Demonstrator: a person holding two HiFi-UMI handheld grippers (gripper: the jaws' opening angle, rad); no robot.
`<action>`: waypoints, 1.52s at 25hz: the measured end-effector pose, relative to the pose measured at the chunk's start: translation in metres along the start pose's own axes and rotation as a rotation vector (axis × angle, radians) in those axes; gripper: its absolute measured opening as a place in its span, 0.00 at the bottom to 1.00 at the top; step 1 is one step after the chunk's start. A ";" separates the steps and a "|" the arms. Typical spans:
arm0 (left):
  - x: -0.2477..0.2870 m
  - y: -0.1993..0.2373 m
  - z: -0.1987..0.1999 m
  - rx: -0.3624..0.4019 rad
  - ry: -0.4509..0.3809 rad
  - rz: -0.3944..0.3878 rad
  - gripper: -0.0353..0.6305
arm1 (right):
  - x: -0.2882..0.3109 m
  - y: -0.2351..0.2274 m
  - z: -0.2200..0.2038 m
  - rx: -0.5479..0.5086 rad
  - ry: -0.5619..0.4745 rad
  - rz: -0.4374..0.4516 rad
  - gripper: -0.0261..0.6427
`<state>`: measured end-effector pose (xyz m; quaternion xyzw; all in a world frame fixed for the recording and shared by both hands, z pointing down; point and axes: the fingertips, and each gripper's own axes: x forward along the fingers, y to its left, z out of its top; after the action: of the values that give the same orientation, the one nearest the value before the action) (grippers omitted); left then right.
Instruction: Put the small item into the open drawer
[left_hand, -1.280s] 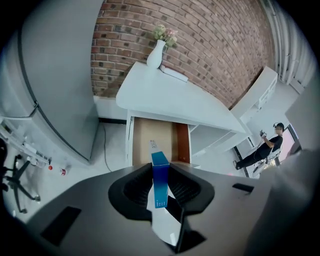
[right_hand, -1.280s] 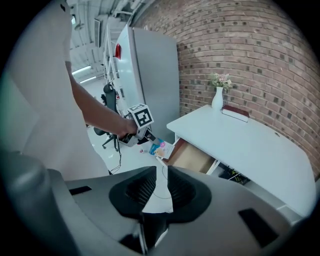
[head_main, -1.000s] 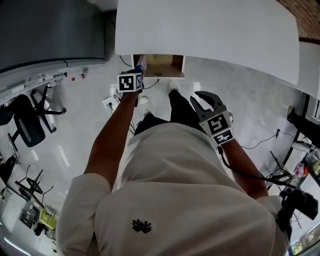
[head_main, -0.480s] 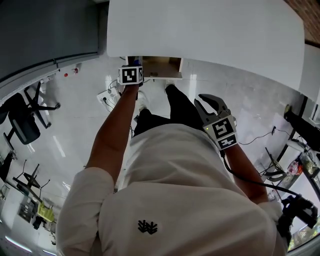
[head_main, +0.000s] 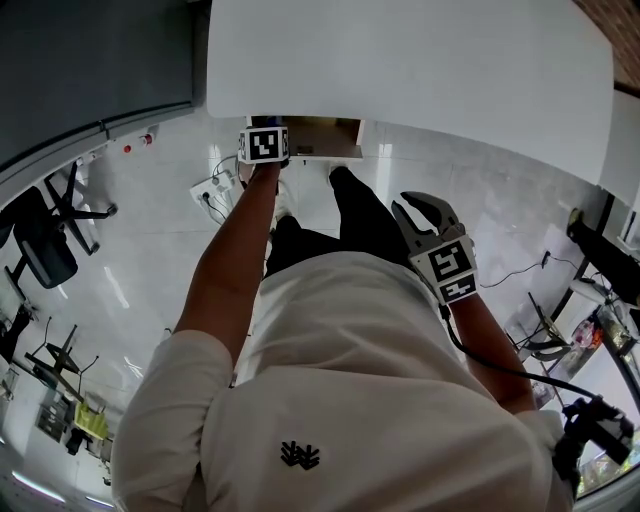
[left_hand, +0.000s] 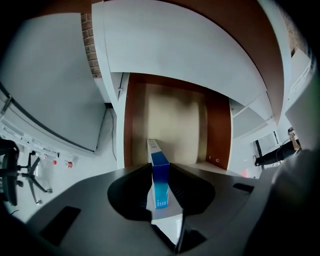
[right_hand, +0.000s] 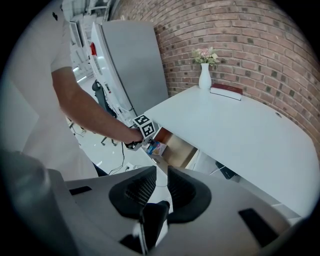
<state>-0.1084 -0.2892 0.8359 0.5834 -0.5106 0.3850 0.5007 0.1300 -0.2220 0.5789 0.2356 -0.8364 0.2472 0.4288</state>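
**Blue box held at the open drawer, grip loosening**

The left gripper (head_main: 264, 146) reached to the far side, up to the open wooden drawer (left_hand: 176, 129) that stuck out from under the near edge of the wide white tabletop (head_main: 400, 60). Its jaws were opening, yet a slim blue cardboard box (left_hand: 160, 184) stood on edge between them with both pads against its sides. The box's far end pointed into the left part of the drawer, over the pale floor and beside the brown left wall. The right gripper (head_main: 418, 205) hung well to the right and nearer the person, over the glossy floor, with its jaws a narrow gap apart and nothing between them.
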 end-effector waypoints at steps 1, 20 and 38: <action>0.000 0.000 0.001 0.004 0.004 0.002 0.22 | 0.000 -0.001 -0.001 0.002 0.001 0.000 0.18; 0.009 0.005 -0.007 0.008 -0.004 0.009 0.33 | -0.001 -0.005 -0.003 0.022 -0.008 0.004 0.18; -0.084 -0.001 -0.019 0.037 -0.110 -0.099 0.36 | 0.004 0.051 0.020 -0.015 -0.072 0.026 0.15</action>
<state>-0.1212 -0.2531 0.7587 0.6373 -0.5006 0.3364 0.4796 0.0851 -0.1959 0.5610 0.2304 -0.8560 0.2378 0.3970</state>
